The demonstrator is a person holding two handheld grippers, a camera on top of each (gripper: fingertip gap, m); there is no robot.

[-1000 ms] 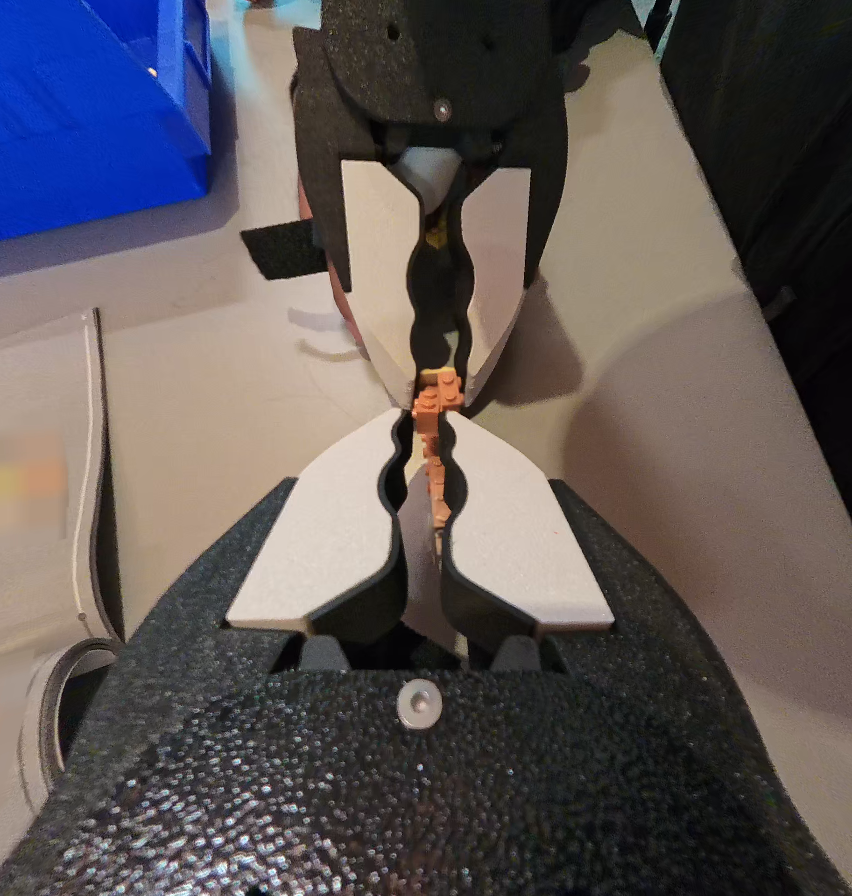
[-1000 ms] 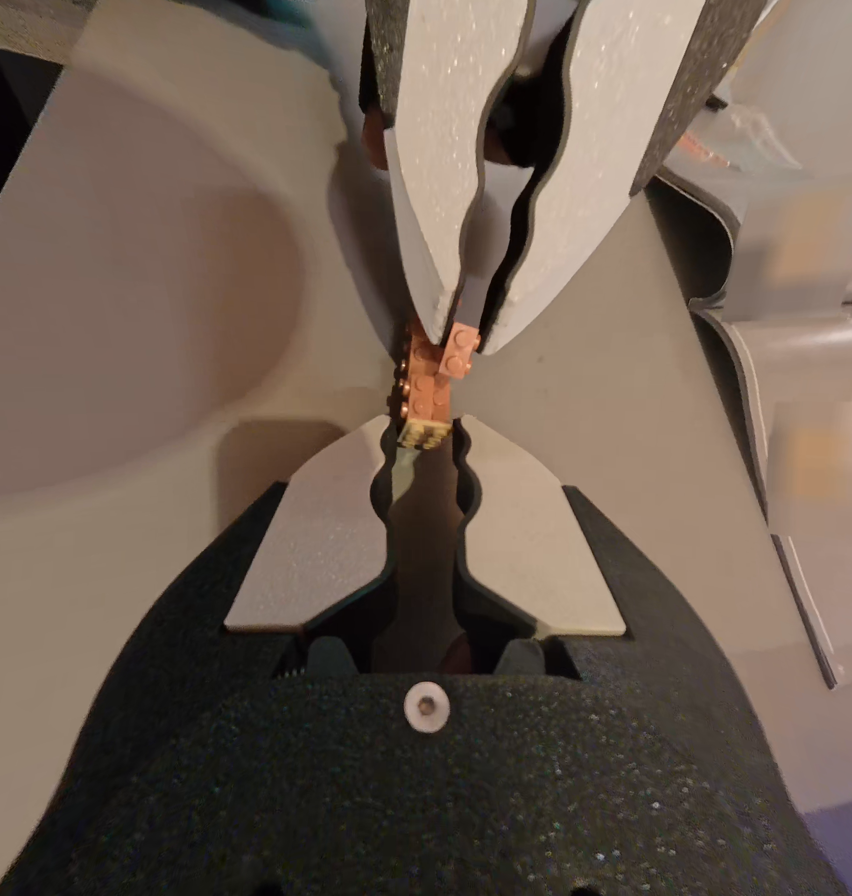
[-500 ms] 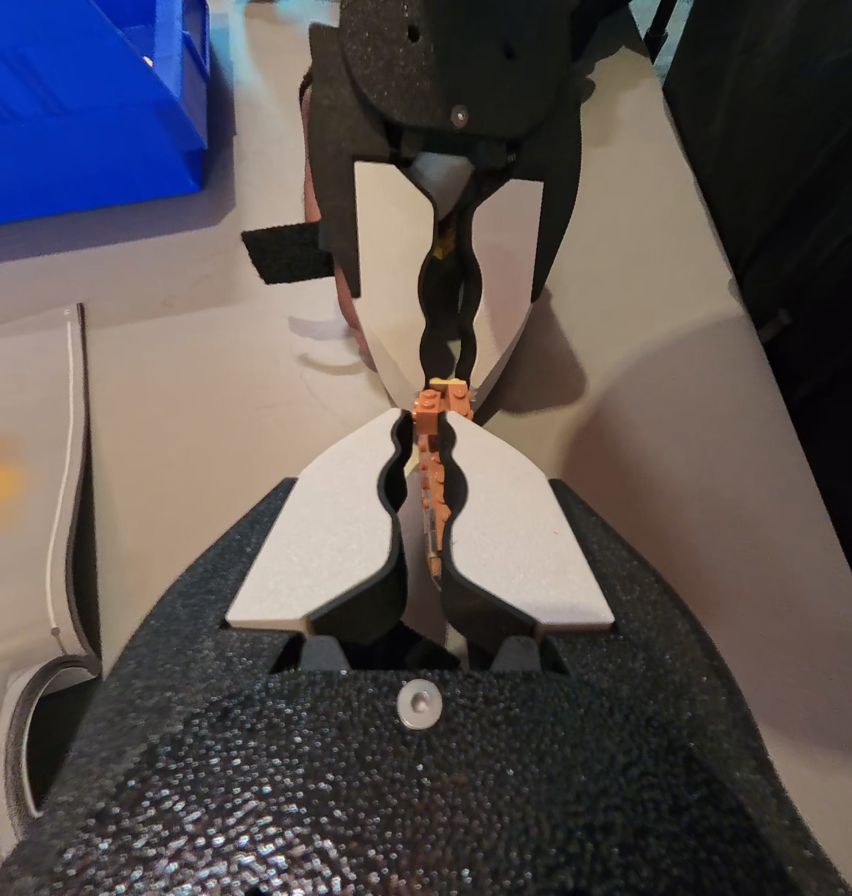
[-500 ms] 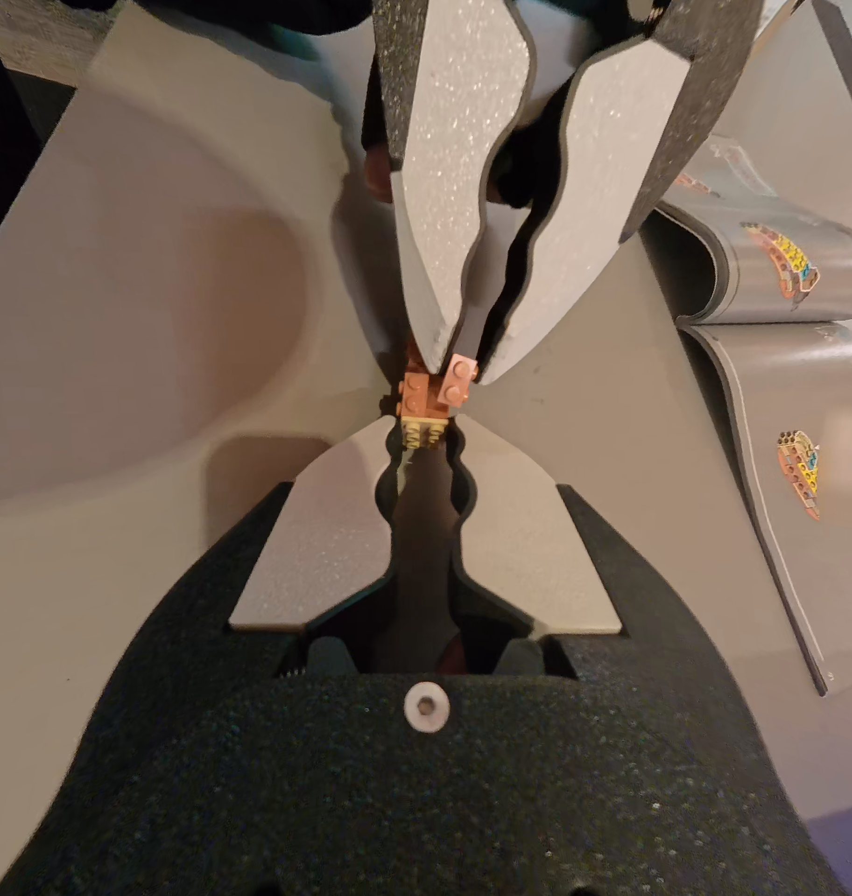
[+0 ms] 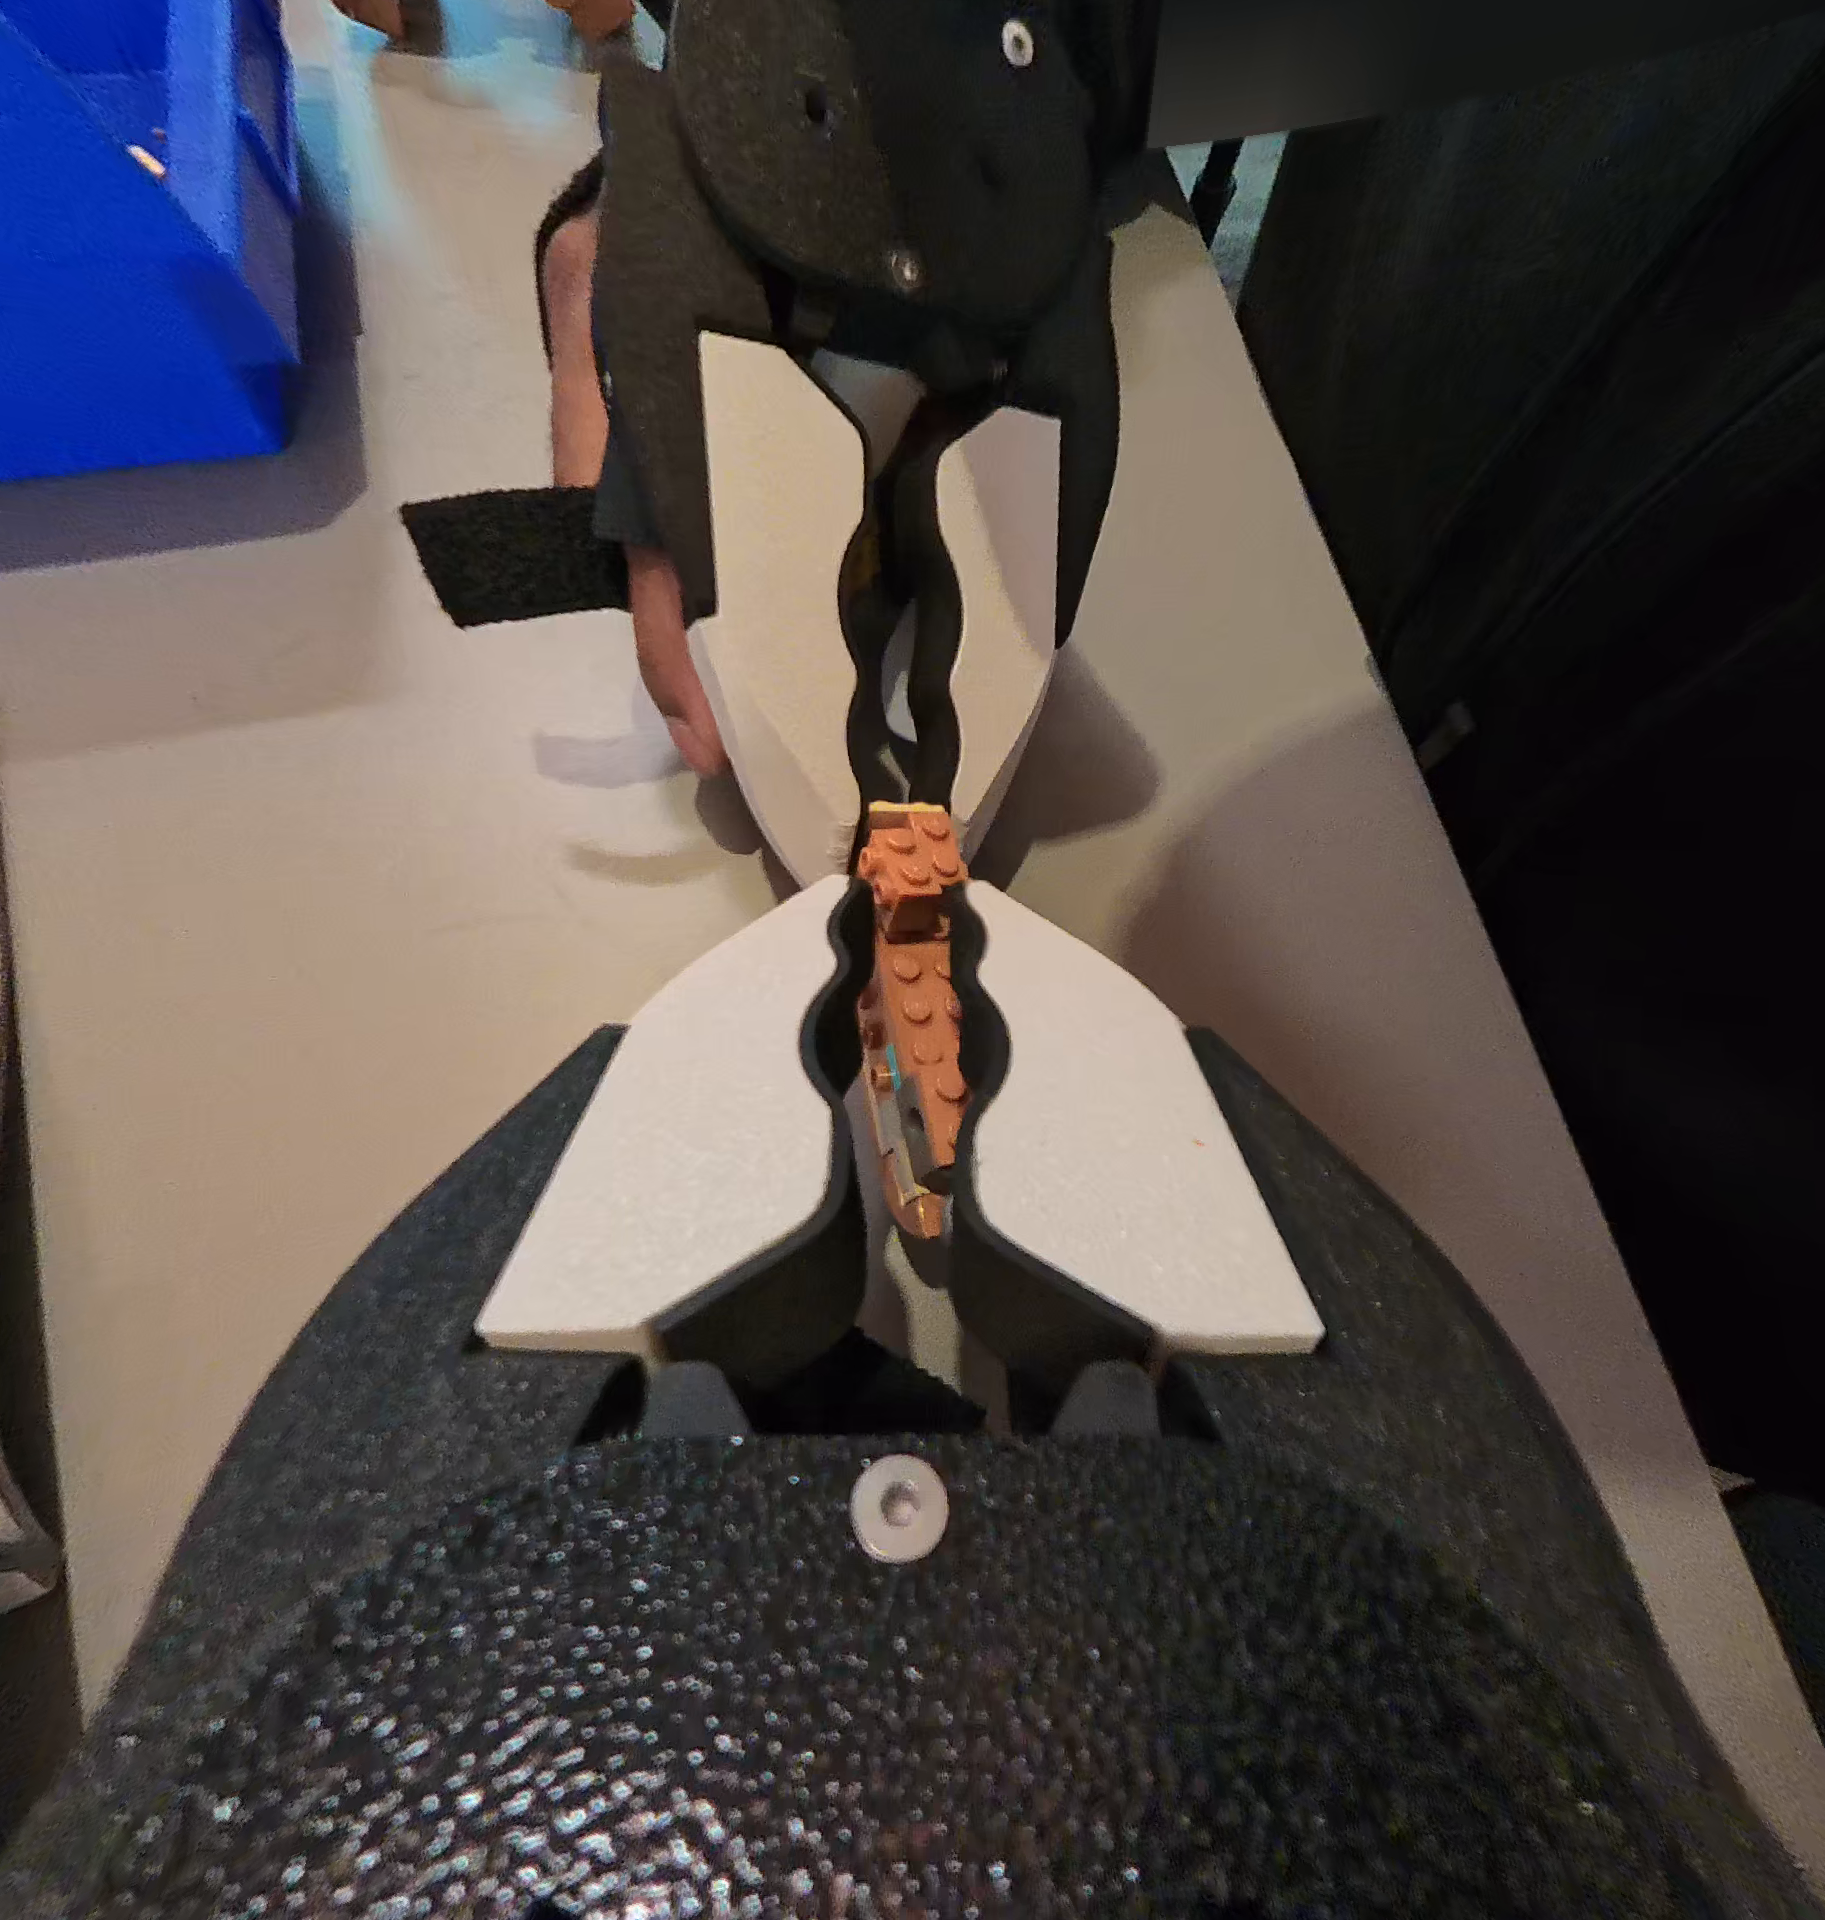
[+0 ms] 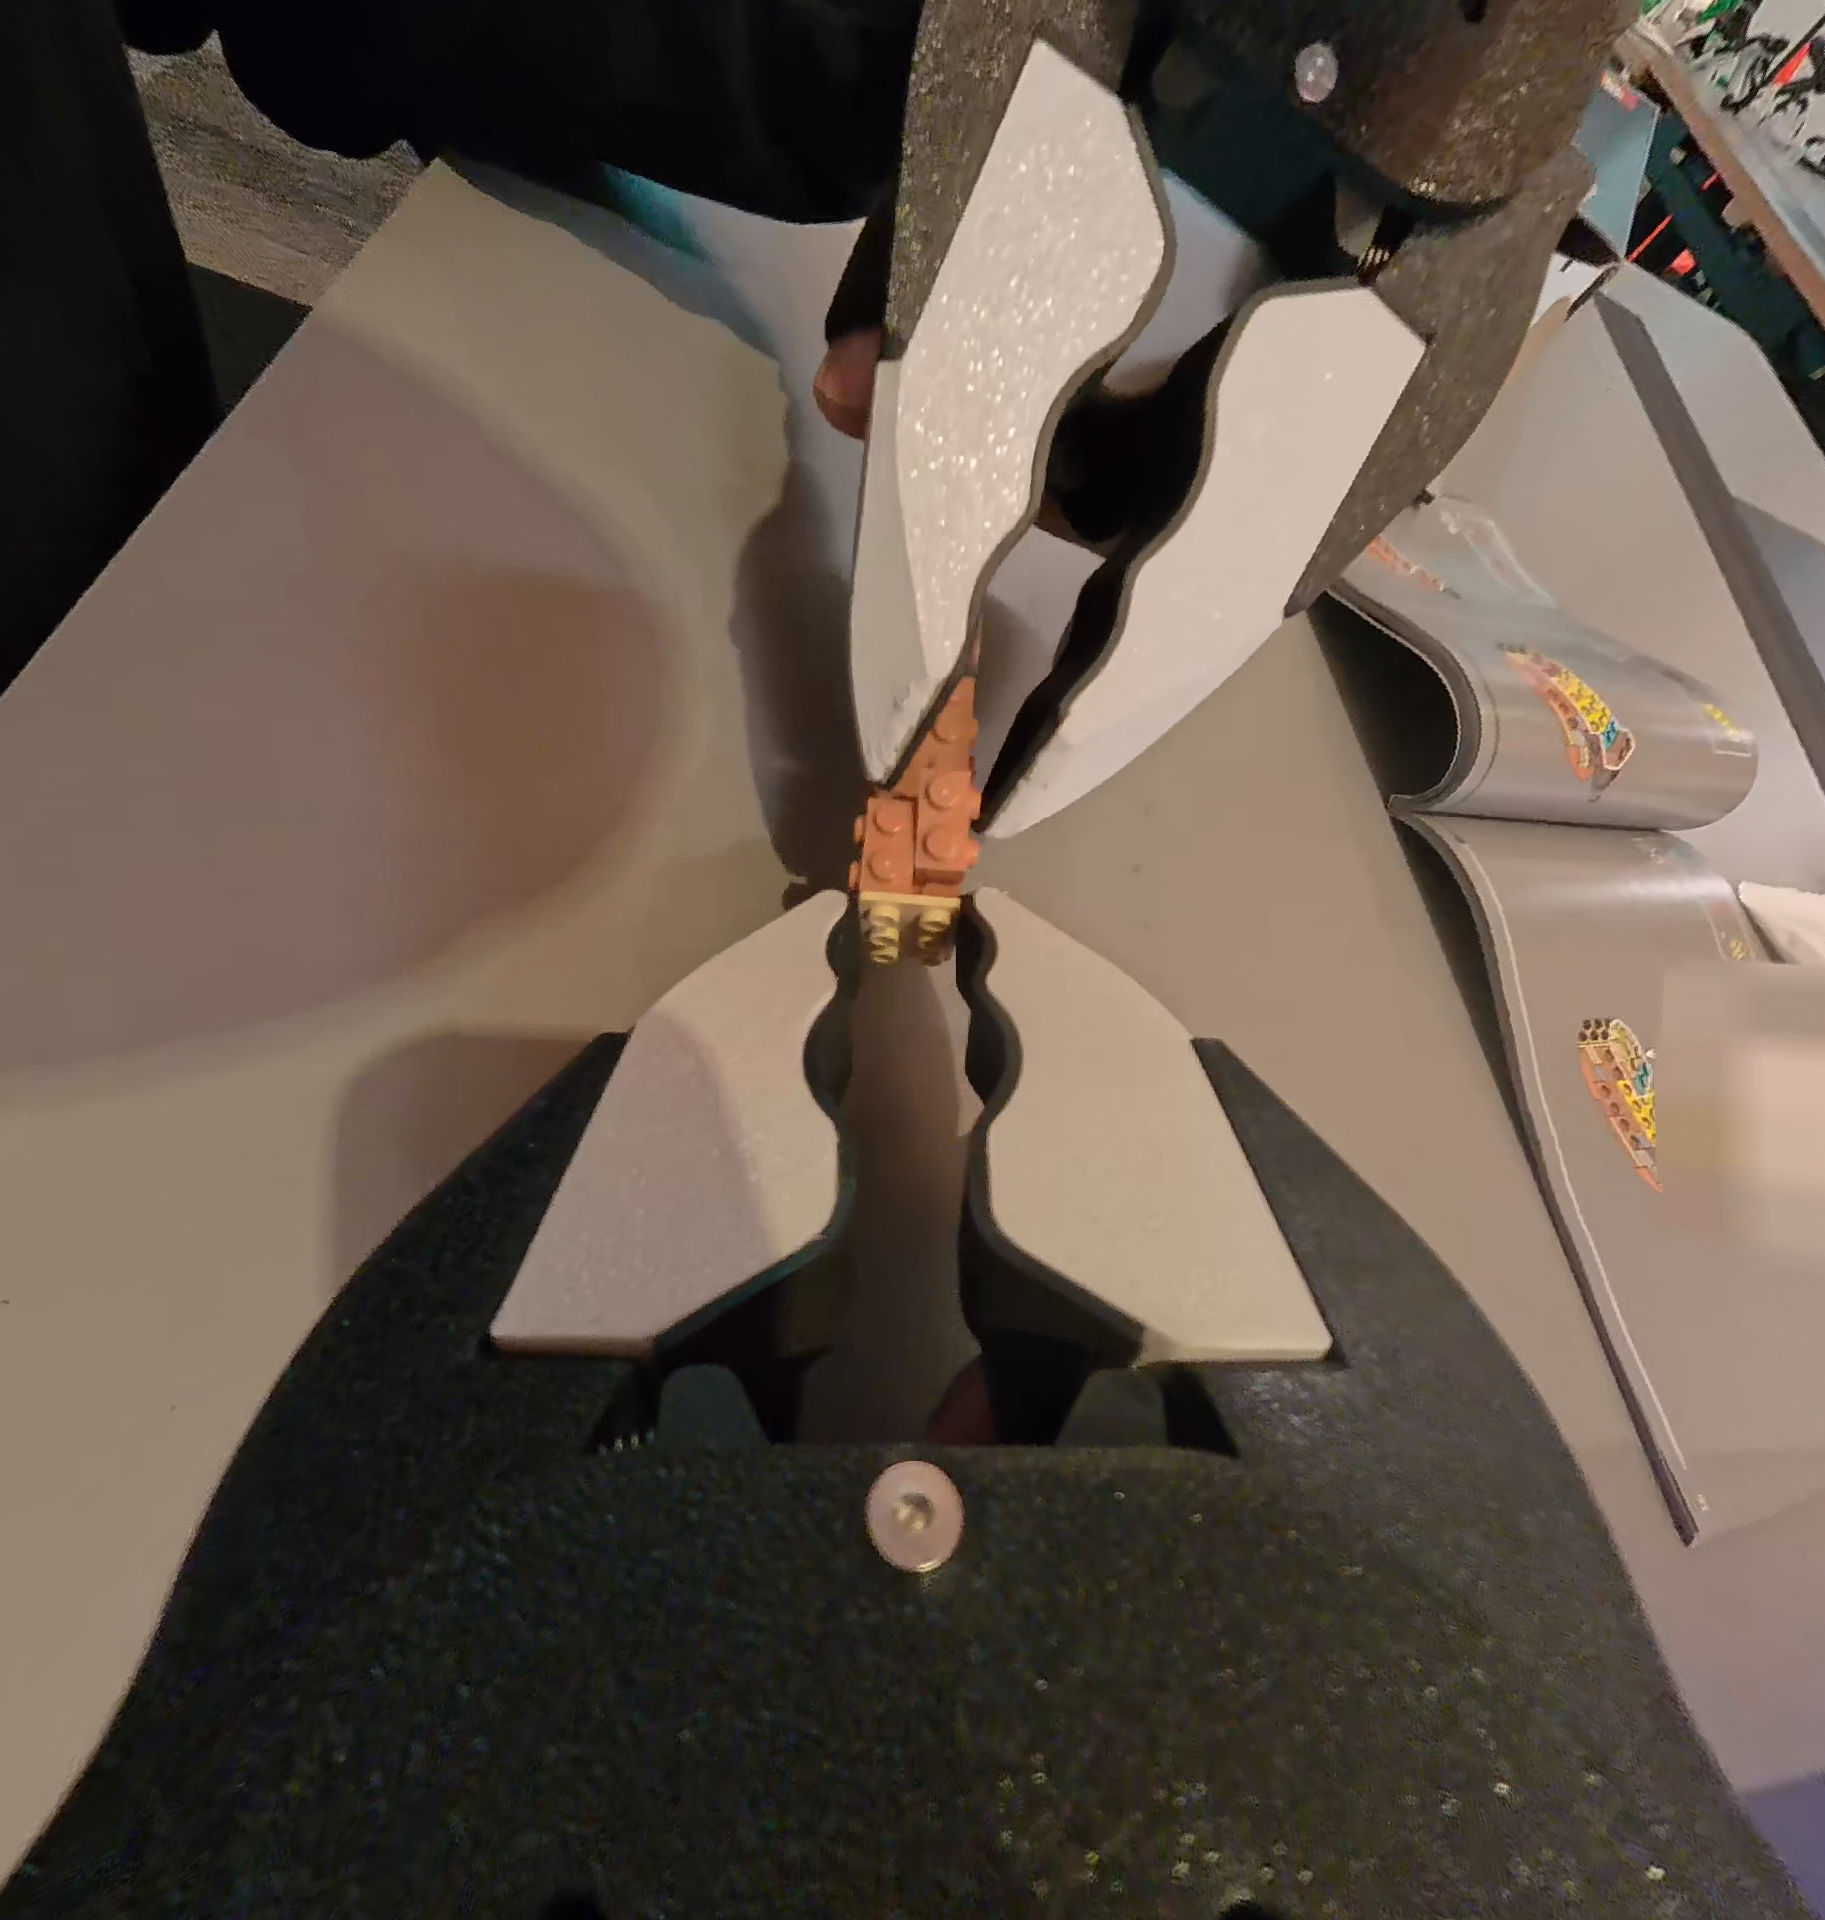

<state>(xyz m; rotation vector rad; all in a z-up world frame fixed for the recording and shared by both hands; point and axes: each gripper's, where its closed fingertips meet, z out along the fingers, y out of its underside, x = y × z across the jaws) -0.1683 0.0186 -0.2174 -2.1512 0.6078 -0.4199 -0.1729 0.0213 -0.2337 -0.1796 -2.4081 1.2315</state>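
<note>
My left gripper (image 5: 908, 888) is shut on an orange-brown brick assembly (image 5: 918, 1018) that lies lengthwise between its pads, above the beige table (image 5: 264, 935). A small orange plate (image 5: 910, 857) at its front end sticks out past the fingertips. My right gripper (image 6: 908, 914) faces it tip to tip and is shut on a tan brick (image 6: 908, 932) that sits against that front end. The right wrist view shows the orange assembly (image 6: 929, 831) running up into the left gripper (image 6: 934, 805), with both of its fingers touching the assembly. The left wrist view shows the right gripper (image 5: 913, 821) just beyond the plate.
A blue bin (image 5: 108, 239) stands at the far left of the table. An open booklet (image 6: 1614, 935) lies to the right in the right wrist view. A hand (image 5: 586, 468) and a black strap (image 5: 513, 556) show behind the right gripper. The table's edge (image 5: 1407, 831) borders a dark area. Only a small space, under 4 cm, lies between the two pairs of fingers.
A second ago my right gripper's jaws stood wider around the tan brick; they have since closed on it. The left gripper keeps its hold. Both grippers have shifted slightly while staying tip to tip.
</note>
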